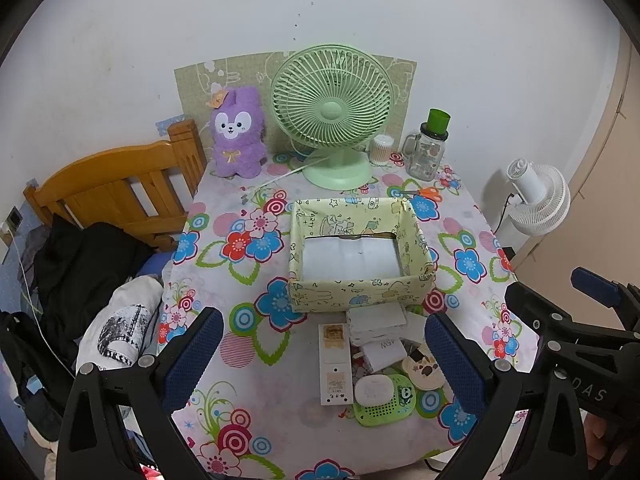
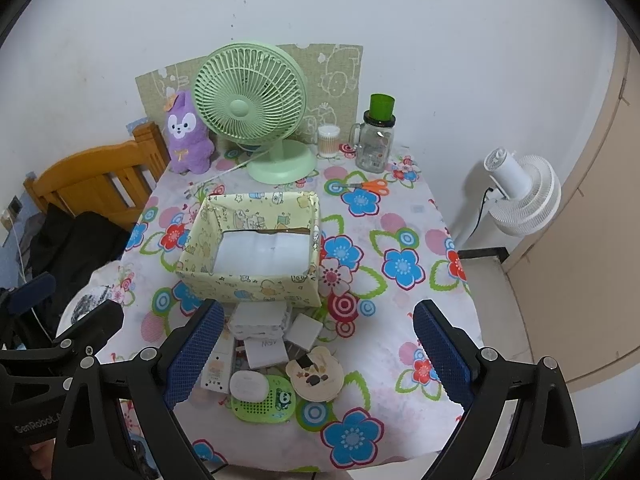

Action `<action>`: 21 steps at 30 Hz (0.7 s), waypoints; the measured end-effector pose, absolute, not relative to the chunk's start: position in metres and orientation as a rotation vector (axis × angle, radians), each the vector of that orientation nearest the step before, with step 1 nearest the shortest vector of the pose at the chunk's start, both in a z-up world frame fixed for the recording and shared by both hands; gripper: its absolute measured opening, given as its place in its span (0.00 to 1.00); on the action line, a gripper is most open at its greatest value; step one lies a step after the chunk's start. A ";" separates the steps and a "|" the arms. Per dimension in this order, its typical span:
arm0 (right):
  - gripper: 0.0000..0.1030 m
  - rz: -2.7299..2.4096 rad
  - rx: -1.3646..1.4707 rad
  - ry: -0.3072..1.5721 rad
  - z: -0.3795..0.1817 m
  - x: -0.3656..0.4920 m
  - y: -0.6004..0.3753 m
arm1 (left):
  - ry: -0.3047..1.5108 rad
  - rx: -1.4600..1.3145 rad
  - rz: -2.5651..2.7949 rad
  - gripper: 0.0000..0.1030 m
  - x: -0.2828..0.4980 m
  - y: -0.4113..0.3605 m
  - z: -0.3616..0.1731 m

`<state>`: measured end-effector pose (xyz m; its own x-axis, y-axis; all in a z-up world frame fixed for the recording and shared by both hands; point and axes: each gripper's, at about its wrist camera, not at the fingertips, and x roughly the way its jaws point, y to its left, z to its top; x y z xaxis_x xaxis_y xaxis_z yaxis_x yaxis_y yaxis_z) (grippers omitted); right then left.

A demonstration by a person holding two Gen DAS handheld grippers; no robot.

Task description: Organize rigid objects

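The left gripper (image 1: 326,354) hovers above the near edge of the table with its blue-padded fingers (image 1: 192,354) spread wide and nothing between them. The right gripper (image 2: 318,354) hangs beside it, fingers (image 2: 442,354) equally far apart and empty.

Below both sits a small heap of rigid things. A white remote (image 1: 335,364) lies lengthwise, touching a white oval case (image 1: 375,391) that rests on a green perforated disc (image 1: 386,402) printed with a panda. Just beside them is a round bear-shaped tin (image 2: 315,374), and behind it a white charger block (image 2: 266,352) with handwriting that may read "45W", seen upside down. A stack of white packets (image 2: 262,318) touches the front wall of the yellow cartoon-print box (image 1: 356,296), whose inner wall carries the word "PARTY". The box holds only a white lining.

Farther back stand a green desk fan (image 1: 332,112), a purple plush rabbit (image 1: 238,132), a cotton-swab jar (image 2: 329,140), a glass mug with a green lid (image 2: 378,136) and orange scissors (image 2: 372,186), all on the flowered tablecloth (image 2: 400,312).

The left camera catches the right gripper's side, lettered "DAS" as far as it shows. The right camera shows the left one marked "GenRobot", plus a square white block (image 2: 306,332) lying clear of the packets.
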<state>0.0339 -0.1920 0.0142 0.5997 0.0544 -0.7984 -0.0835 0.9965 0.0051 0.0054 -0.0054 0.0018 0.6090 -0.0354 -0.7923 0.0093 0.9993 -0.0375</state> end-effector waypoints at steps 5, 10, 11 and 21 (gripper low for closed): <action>0.94 0.079 -0.042 0.937 0.009 0.038 -0.191 | 0.923 -0.027 -0.029 0.99 0.011 -0.004 -0.002; 0.94 0.085 -0.049 0.950 0.004 0.045 -0.188 | 0.945 -0.047 -0.032 0.99 0.020 -0.001 -0.013; 0.94 0.087 -0.050 0.952 0.002 0.047 -0.188 | 0.953 -0.052 -0.032 0.99 0.022 0.000 -0.016; 0.94 0.111 -0.050 0.984 -0.030 0.068 -0.187 | 1.028 -0.068 -0.027 0.99 0.041 0.002 -0.054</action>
<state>0.0679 -0.1868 -0.0298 0.5482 0.0713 -0.8333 -0.1165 0.9932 0.0083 0.0405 0.0016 -0.0537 0.5166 -0.0547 -0.8545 -0.0092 0.9975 -0.0695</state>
